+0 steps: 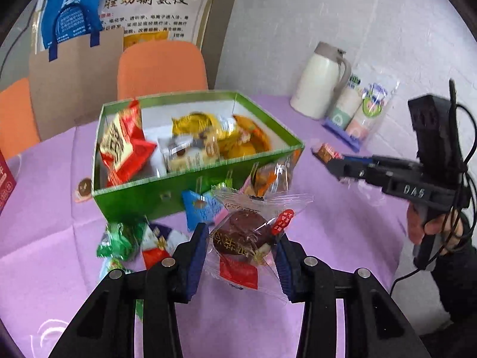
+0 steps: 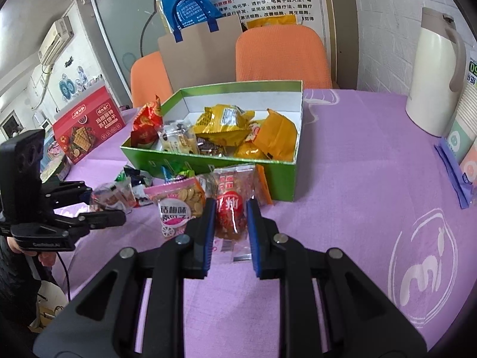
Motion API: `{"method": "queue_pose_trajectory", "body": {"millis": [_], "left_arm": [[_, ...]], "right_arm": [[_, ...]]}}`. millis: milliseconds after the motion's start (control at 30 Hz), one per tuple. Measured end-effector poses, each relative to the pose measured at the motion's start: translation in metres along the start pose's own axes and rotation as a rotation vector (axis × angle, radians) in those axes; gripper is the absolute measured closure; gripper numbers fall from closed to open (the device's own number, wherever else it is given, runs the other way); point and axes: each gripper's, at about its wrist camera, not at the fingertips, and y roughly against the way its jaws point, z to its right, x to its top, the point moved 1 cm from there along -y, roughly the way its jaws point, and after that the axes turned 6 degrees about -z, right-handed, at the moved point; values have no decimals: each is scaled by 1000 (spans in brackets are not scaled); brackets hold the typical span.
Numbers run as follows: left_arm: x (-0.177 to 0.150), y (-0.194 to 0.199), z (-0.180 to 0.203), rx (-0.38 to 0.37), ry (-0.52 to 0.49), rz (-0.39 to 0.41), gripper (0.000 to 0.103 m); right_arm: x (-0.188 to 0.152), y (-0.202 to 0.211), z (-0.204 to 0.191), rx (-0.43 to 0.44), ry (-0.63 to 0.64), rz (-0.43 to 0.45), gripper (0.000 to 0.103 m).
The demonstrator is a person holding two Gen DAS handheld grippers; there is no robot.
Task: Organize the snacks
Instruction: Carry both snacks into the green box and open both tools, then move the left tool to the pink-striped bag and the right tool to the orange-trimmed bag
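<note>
Left tongs point(image 1: 241, 256): clamped on a clear-wrapped brown cake point(image 1: 243, 235), lifted clear of my table point(image 1: 342, 223). Right tongs point(image 2: 230, 223): clamped on a red jerky packet point(image 2: 231, 208), just before the green box point(image 2: 208, 167). Box: open, half filled with yellow and red snacks. Loose packets point(image 2: 179, 203): on the table, against the box's near wall. White jug point(image 2: 435, 71): well apart, far right.

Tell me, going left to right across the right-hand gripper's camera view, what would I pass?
Left gripper holding a clear-wrapped snack → pink biscuit packet → red snack packet in the right gripper → white jug.
</note>
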Motion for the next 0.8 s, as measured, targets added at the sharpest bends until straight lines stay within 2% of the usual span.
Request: {"method": "queue_pose_trajectory", "body": {"millis": [133, 200, 267, 433, 567, 600, 633, 667, 733, 800], "left_arm": [[41, 14, 0, 51, 38, 111, 60], [60, 12, -1, 68, 58, 135, 60], [79, 4, 0, 119, 56, 152, 60], [114, -26, -20, 201, 131, 140, 60], [115, -43, -40, 215, 184, 124, 58], [113, -45, -43, 210, 192, 127, 49], [111, -48, -46, 209, 205, 116, 37], [108, -50, -49, 221, 228, 103, 15], [102, -49, -52, 248, 241, 112, 12], [100, -51, -54, 248, 230, 105, 12]], "right_arm": [[26, -1, -5, 14, 4, 48, 80], [40, -7, -3, 16, -5, 65, 80], [54, -17, 1, 19, -20, 78, 80], [82, -47, 14, -5, -50, 88, 80], [90, -80, 26, -23, -81, 61, 79], [89, -87, 28, -24, -77, 45, 78], [88, -93, 28, -29, -67, 27, 63], [86, -96, 28, -54, -63, 23, 37], [77, -93, 27, -103, -48, 58, 18], [71, -89, 26, -109, -26, 71, 18]]}}
